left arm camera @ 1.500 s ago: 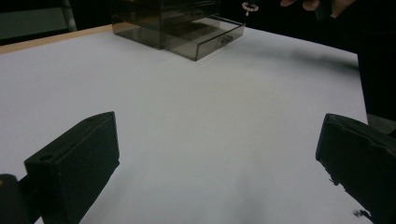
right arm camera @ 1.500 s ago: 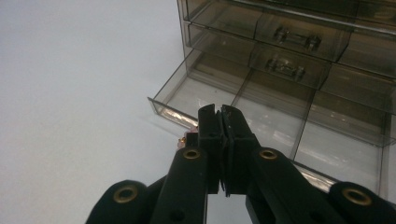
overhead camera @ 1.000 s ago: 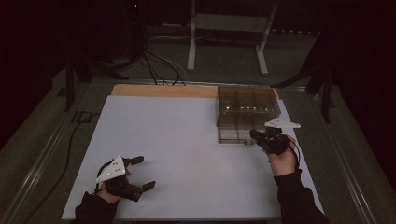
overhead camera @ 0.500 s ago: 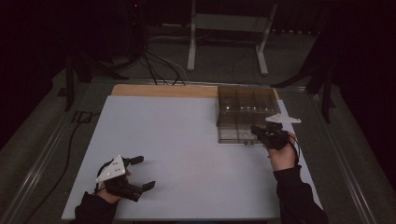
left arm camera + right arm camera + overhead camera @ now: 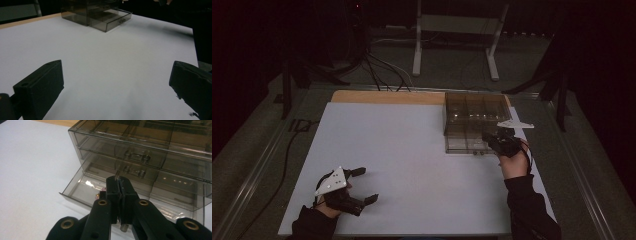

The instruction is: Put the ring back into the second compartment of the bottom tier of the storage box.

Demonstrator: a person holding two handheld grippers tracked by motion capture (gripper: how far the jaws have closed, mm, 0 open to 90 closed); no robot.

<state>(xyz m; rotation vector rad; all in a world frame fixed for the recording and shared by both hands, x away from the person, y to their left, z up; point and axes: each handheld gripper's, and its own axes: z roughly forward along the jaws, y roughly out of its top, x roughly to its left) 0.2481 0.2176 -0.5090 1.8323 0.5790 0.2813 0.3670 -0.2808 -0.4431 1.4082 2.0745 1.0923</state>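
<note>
A smoky clear drawer box [image 5: 474, 120] stands at the back right of the white mat [image 5: 412, 150]. Its bottom drawer [image 5: 82, 187] is pulled out. My right gripper [image 5: 119, 182] hangs just above that open drawer, shut on a small thin grey piece [image 5: 116, 174] whose ends stick out above and below the jaws. From the high view, the right gripper [image 5: 488, 136] is at the box's front right. My left gripper [image 5: 368, 185] rests at the mat's front left, open with nothing between its jaws; in its own view the left gripper [image 5: 117, 82] faces the drawer box [image 5: 97, 12] far off.
The mat lies on a wooden board [image 5: 387, 96] with a metal table frame around it. Cables [image 5: 377, 70] and a stand's legs [image 5: 452, 50] sit on the dark floor behind. A wide stretch of bare mat separates the two grippers.
My right gripper has edged slightly closer to the drawer box, still shut. The left gripper has not moved.
</note>
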